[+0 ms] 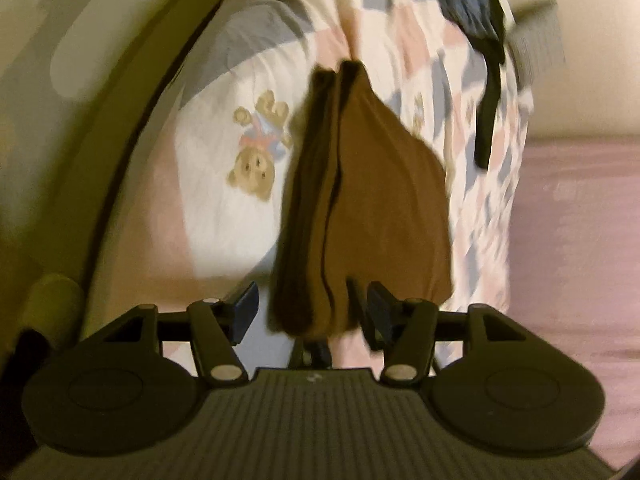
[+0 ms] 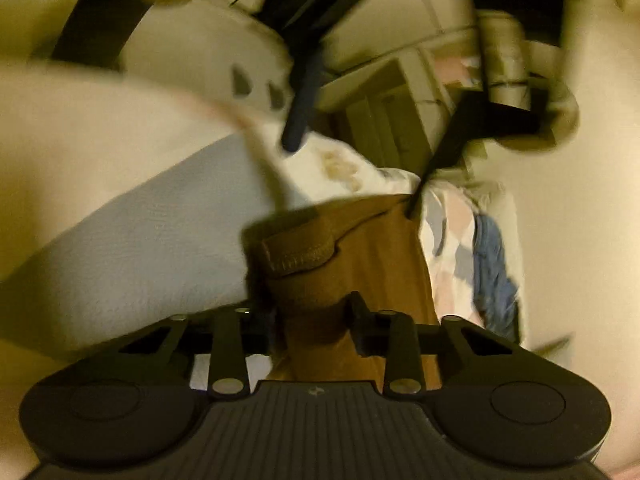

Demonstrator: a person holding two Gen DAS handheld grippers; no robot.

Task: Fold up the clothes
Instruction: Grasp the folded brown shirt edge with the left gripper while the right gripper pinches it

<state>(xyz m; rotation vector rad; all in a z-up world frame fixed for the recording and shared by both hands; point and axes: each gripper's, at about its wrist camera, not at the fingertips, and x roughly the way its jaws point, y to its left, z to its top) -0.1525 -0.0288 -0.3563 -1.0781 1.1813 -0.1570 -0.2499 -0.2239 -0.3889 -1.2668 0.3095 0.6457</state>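
A folded brown garment (image 1: 372, 200) lies lengthwise on a bear-print patchwork quilt (image 1: 224, 208). Its near end sits between the fingers of my left gripper (image 1: 312, 312), which stands open; a gap shows beside the left finger (image 1: 246, 308). In the right wrist view the same brown garment (image 2: 372, 256), with a stitched hem tab on top, fills the space between the fingers of my right gripper (image 2: 314, 316), which is shut on it. Two dark fingers of the other gripper (image 2: 298, 120) spread wide at the garment's far end. Both views are blurred by motion.
A blue denim piece (image 1: 468, 4) lies at the quilt's far right, also in the right wrist view as denim (image 2: 494, 276). A black bar (image 1: 486, 128) hangs near it. A pink sheet (image 1: 572, 240) covers the right side. Boxes (image 2: 396, 112) stand beyond the bed.
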